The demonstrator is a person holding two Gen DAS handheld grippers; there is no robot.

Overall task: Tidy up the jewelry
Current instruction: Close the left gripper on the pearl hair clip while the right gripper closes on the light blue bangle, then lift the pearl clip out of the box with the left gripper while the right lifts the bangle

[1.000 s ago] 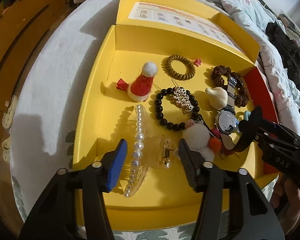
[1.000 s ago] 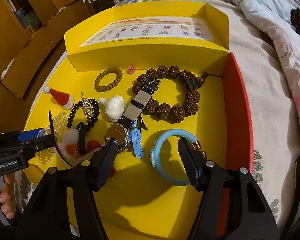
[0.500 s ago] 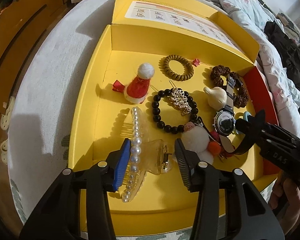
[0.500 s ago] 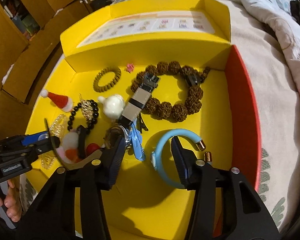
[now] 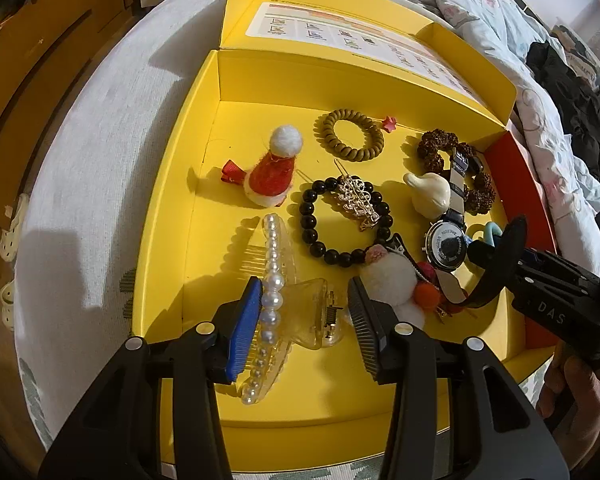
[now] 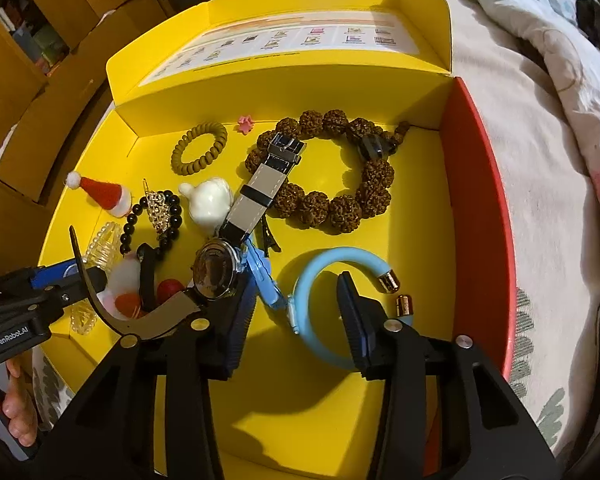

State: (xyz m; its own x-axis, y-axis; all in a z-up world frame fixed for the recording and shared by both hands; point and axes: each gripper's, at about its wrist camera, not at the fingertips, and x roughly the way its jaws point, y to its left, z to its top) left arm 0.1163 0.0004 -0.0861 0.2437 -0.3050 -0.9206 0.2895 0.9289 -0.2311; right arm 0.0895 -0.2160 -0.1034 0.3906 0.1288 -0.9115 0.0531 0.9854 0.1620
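- Left claw (image 5: 303, 320) part-open, jaws just been closing; the clear plastic hair claw clip with a pearl row (image 5: 288, 300) sits between them in the yellow cardboard box (image 5: 172, 208). Blue pad touches the pearls; the other pad is apart from the clip.
- Right claw (image 6: 296, 322) narrower than a second ago, jaws just been closing around one side of the light blue open bangle with gold end caps (image 6: 328, 276); cannot tell whether the pads press it.
- Silver-faced wristwatch with grey strap (image 6: 236, 248) lies beside the right claw's left finger, strap over the brown knobbly bead bracelet (image 6: 332, 204).
- White pom-pom clip (image 5: 392, 284) partly hidden behind the left claw's right finger.
- Compared with a second ago, both claws sit closer over their items.
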